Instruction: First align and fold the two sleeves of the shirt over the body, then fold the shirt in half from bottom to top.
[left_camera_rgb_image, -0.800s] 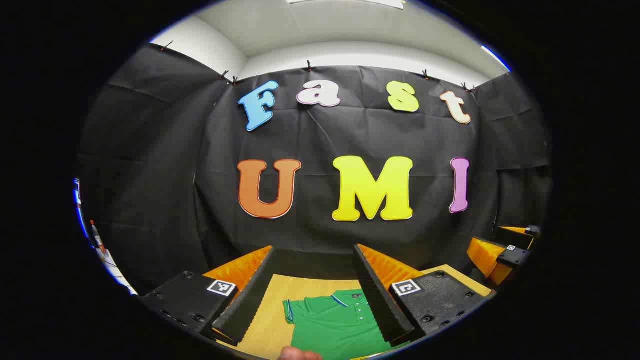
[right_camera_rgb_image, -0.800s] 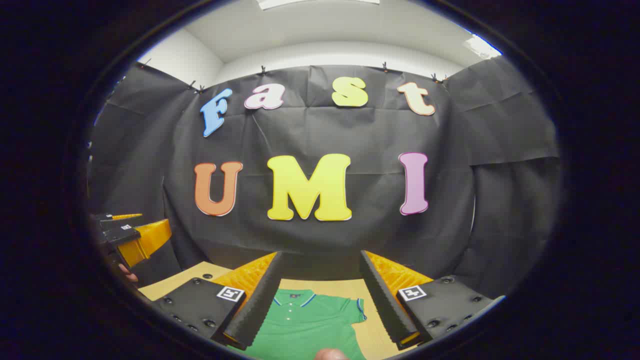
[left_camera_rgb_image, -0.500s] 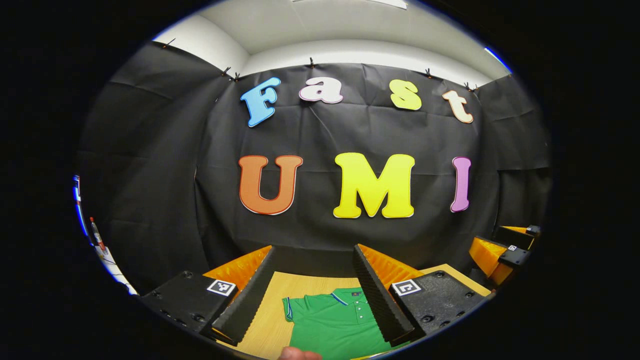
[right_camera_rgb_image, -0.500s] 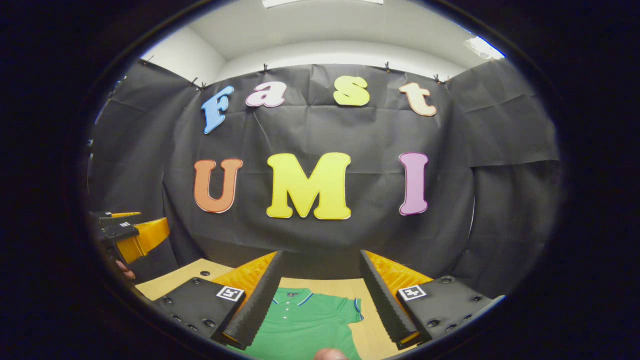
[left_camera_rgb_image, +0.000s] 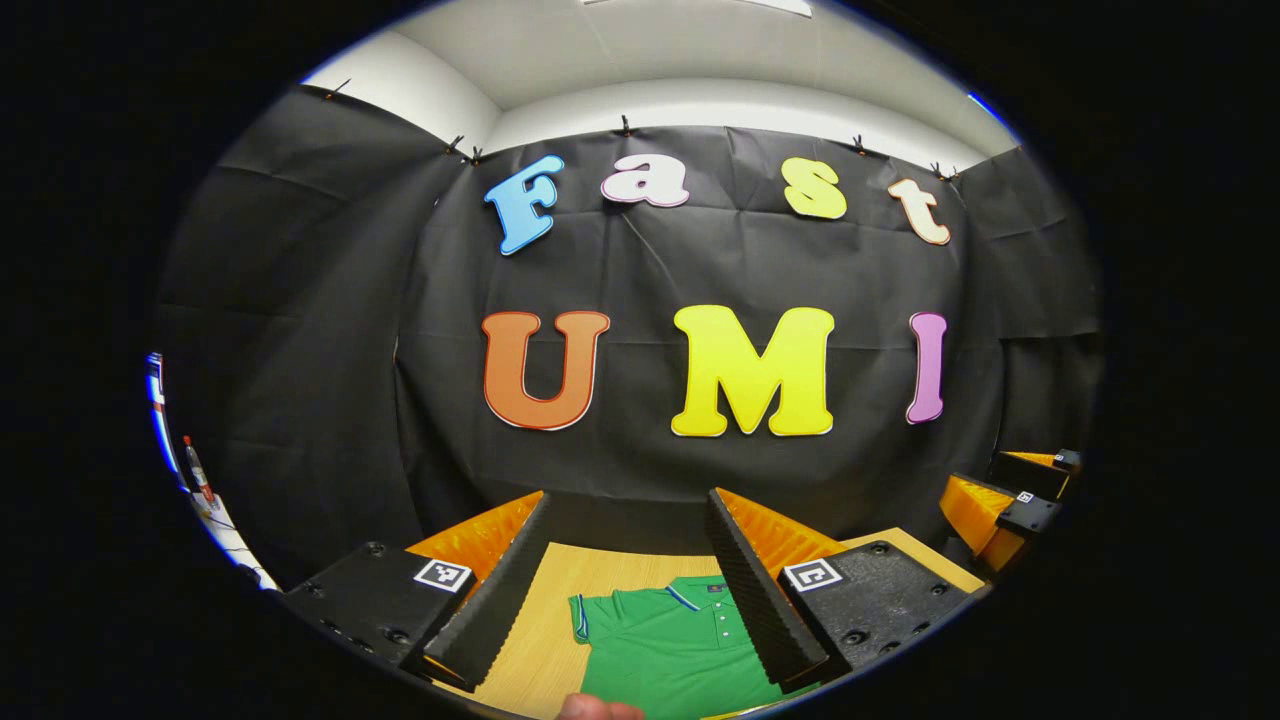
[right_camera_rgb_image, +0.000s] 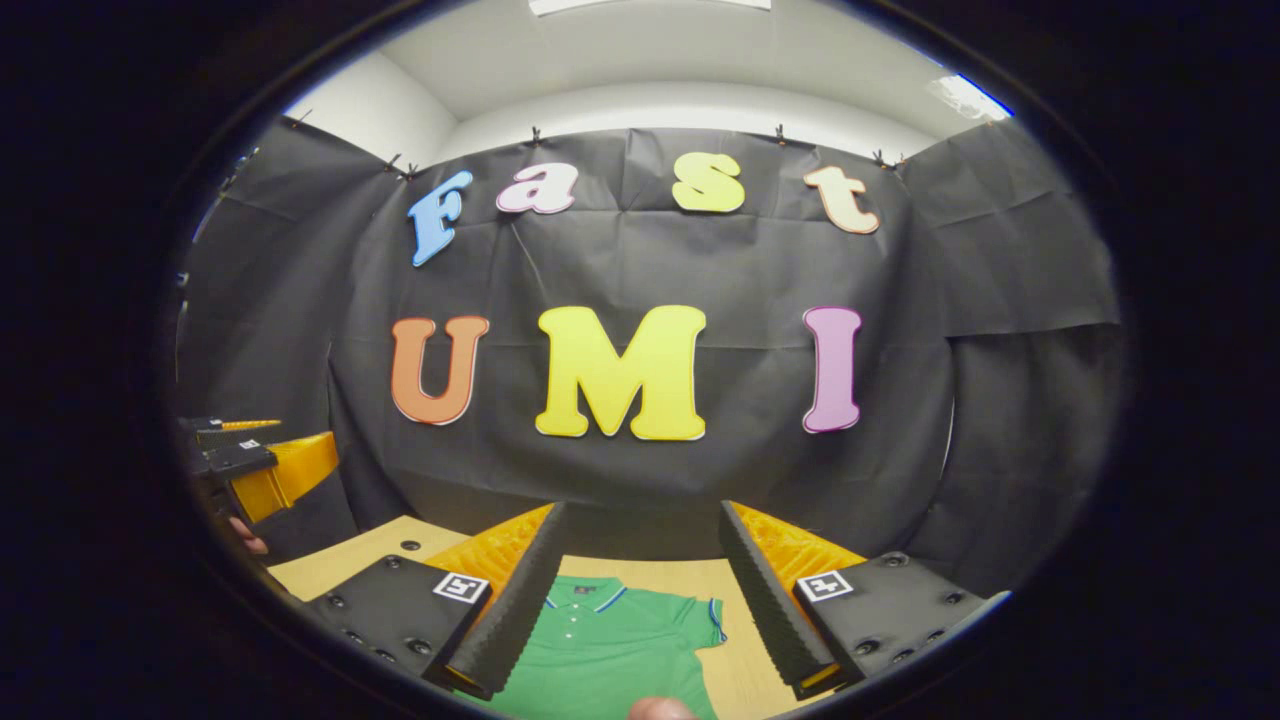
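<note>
In the left gripper view, the left gripper (left_camera_rgb_image: 628, 590) has barely drifted, jaws wide apart, high over the soft green shirt (left_camera_rgb_image: 672, 645) lying flat on the smooth wooden desk (left_camera_rgb_image: 545, 630).

In the right gripper view, the right gripper (right_camera_rgb_image: 640, 595) hovers too, jaws apart. Sleeves look unfolded; folding hasn't started.

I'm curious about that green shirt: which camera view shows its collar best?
The right gripper view: the green shirt's collar sits clear between the right gripper fingers. In the left gripper view, the collar is partly hidden behind a finger of the left gripper.
</note>
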